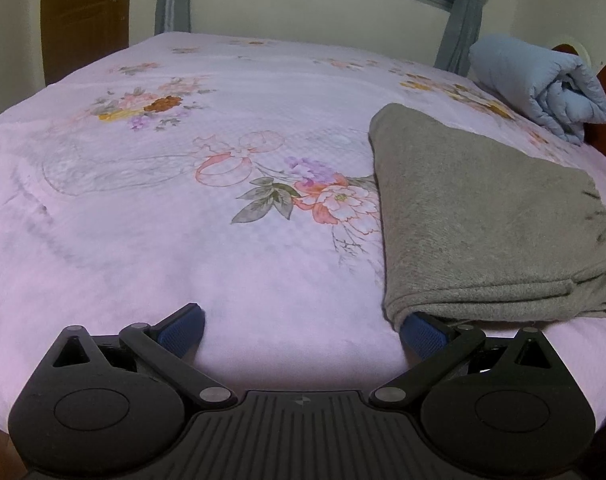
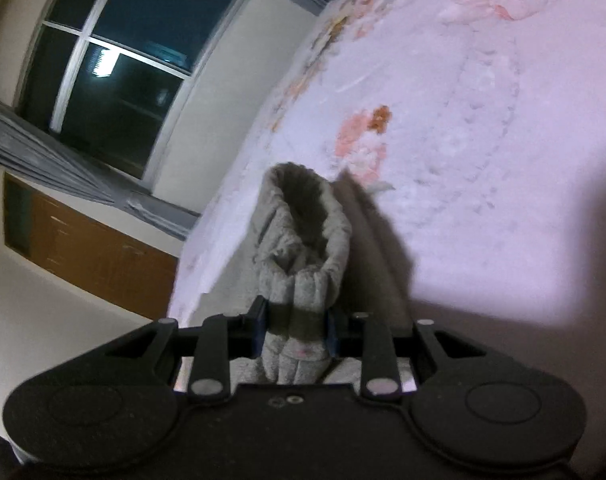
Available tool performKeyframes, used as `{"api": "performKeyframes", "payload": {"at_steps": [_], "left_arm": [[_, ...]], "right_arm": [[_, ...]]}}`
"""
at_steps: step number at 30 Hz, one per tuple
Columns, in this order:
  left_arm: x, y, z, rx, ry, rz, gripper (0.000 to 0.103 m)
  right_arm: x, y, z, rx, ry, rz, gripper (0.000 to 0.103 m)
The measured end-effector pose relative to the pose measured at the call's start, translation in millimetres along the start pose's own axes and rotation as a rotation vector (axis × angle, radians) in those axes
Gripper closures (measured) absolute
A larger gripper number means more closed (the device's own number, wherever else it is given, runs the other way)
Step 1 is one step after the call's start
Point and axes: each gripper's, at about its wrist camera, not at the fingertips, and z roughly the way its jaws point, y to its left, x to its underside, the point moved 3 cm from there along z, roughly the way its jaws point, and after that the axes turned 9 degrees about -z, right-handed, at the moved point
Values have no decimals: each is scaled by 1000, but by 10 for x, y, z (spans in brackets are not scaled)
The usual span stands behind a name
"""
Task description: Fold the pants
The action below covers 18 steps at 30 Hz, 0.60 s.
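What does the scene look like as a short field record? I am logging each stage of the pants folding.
surface: bed with pink floral cover
garment: grey pants, folded, lying on the cover at the right of the left wrist view
left gripper: jaws wide open, one finger tucked under the near edge of the pants
right gripper: jaws shut on a bunched fold of the pants
other bedding: rolled light blue quilt at the far right corner
background: window with grey curtains
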Motion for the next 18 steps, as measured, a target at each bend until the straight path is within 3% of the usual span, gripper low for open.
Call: {"api": "performKeyframes", "payload": {"at_steps": [2,5,10,13,18], "left_arm": [[-5,-1,3,0,3,6,0],[-24,39,-41,18,17,-9,0],[-2,226,-291,28,21,-82,0],[-42,324,-415,22,-32,-129,0],[-131,96,-364,125,-70,-129,0]], "right_arm": [[39,-156,76,43,40,48,82],[25,-198,3,14,43,120,78],[-74,74,-418,37,-42,-42,73],[-136,204,-599,34,-113,-120,71],[-138,469,-373,-61,-36,-192,69]]}}
